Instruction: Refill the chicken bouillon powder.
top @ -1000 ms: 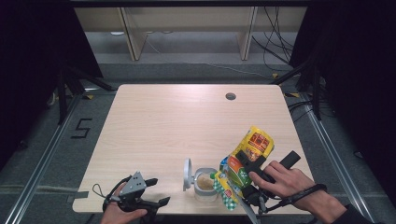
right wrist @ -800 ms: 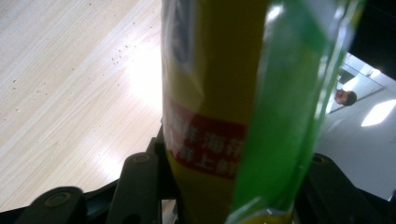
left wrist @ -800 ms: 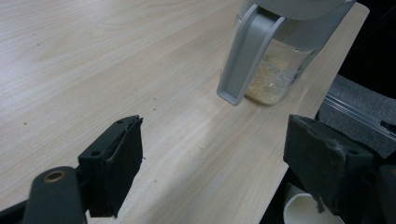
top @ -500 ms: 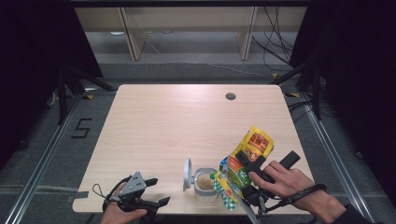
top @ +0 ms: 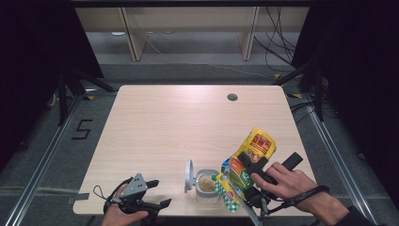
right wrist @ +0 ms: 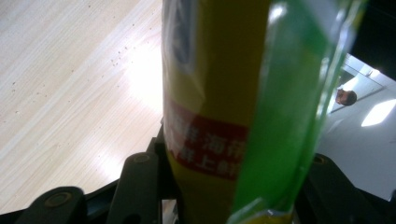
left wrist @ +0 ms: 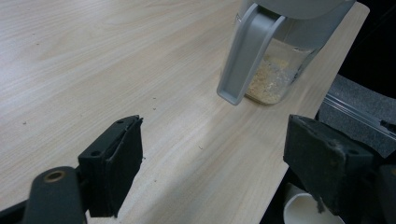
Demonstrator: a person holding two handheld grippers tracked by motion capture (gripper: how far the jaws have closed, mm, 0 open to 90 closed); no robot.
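A yellow and green snack bag (top: 244,165) is tilted over a clear container (top: 206,187) near the table's front edge, its lower end at the container's mouth. My right gripper (top: 244,170) is shut on the bag, which stands between its jaws as yellow and green foil (right wrist: 224,107). The container has a grey flip lid (top: 188,175) standing open and holds beige crumbs (left wrist: 268,81); its grey lid (left wrist: 245,51) hangs down in front in the left gripper view. My left gripper (top: 157,194) rests open at the front left, jaws wide apart (left wrist: 210,163), with the container ahead of them.
The light wooden table (top: 179,122) has a small round hole (top: 232,97) at the back right. Dark floor and metal rails surround the table. A white round object (left wrist: 303,212) shows below the table edge in the left gripper view.
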